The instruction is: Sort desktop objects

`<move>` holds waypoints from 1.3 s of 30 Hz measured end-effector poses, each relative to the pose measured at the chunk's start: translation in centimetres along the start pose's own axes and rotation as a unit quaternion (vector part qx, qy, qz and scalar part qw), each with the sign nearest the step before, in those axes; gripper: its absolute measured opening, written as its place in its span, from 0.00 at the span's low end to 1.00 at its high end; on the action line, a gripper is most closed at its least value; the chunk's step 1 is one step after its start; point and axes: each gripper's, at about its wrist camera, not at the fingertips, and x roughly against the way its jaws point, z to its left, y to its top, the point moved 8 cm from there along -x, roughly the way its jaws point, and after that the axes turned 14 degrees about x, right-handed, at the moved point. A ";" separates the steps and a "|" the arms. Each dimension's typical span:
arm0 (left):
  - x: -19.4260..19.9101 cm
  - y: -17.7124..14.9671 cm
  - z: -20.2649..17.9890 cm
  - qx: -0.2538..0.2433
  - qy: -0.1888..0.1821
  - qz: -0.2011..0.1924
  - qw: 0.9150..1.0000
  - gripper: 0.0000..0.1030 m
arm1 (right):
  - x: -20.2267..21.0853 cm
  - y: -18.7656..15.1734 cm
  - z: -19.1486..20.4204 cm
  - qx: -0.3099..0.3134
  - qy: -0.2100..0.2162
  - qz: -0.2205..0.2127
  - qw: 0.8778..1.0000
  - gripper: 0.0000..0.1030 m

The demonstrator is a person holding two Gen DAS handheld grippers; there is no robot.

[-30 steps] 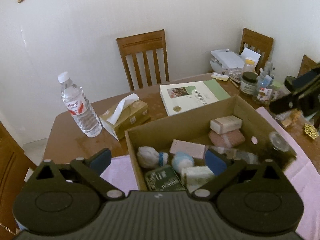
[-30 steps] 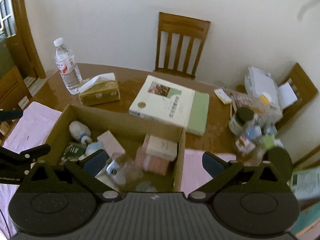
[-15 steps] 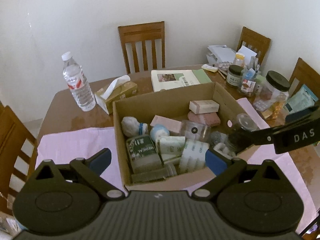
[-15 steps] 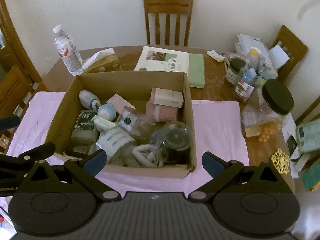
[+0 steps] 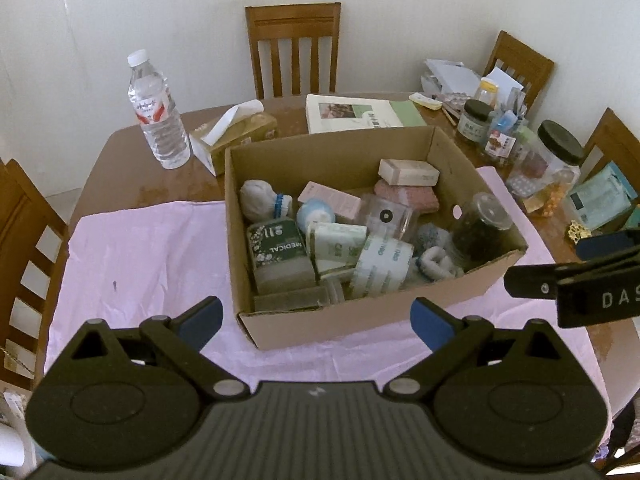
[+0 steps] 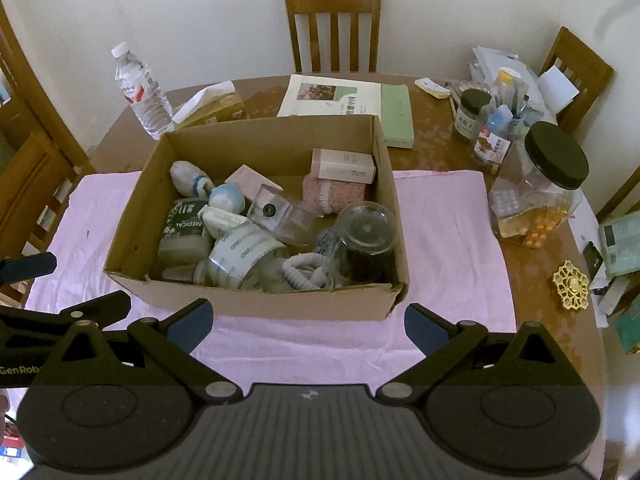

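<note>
Here, we see:
Left gripper: fingers apart, empty.
Right gripper: fingers apart, empty.
Cardboard box: on pink cloth.

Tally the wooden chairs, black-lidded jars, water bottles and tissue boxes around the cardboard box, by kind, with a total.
Wooden chairs: 4
Black-lidded jars: 2
Water bottles: 1
Tissue boxes: 1
Total: 8
</note>
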 end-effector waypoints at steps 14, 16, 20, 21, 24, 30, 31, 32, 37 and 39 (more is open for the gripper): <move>0.3 -0.3 -0.4 -0.006 -0.008 0.002 1.000 0.97 | 0.3 -0.4 0.0 -0.002 -0.001 0.004 1.000 1.00; 0.3 -0.3 -0.5 -0.005 -0.013 0.002 1.000 0.97 | 0.4 -0.5 0.0 -0.002 -0.001 0.004 1.000 1.00; 0.4 -0.3 -0.4 -0.001 -0.011 0.002 1.000 0.97 | 0.5 -0.6 -0.1 -0.004 -0.001 0.005 1.000 1.00; 0.4 -0.3 -0.4 -0.001 -0.011 0.002 1.000 0.97 | 0.6 -0.6 -0.1 -0.004 -0.002 0.004 1.000 1.00; 0.4 -0.4 -0.4 0.002 -0.011 0.004 1.000 0.97 | 0.6 -0.6 -0.1 -0.005 -0.002 0.004 1.000 1.00; 0.5 -0.5 -0.4 0.002 -0.013 0.004 1.000 0.97 | 0.7 -0.7 0.0 -0.004 -0.002 0.005 1.000 1.00; 0.5 -0.5 -0.5 0.002 -0.013 0.004 1.000 0.97 | 0.7 -0.7 0.0 -0.005 -0.001 0.005 1.000 1.00; 0.5 -0.5 -0.5 0.002 -0.012 0.004 1.000 0.97 | 0.7 -0.8 0.0 -0.004 -0.001 0.005 1.000 1.00; 0.5 -0.5 -0.5 0.004 -0.014 0.003 1.000 0.97 | 0.7 -0.7 0.0 -0.005 -0.001 0.005 1.000 1.00; 0.5 -0.3 -0.5 0.004 -0.014 0.002 1.000 0.97 | 0.7 -0.7 0.0 -0.005 -0.002 0.005 1.000 1.00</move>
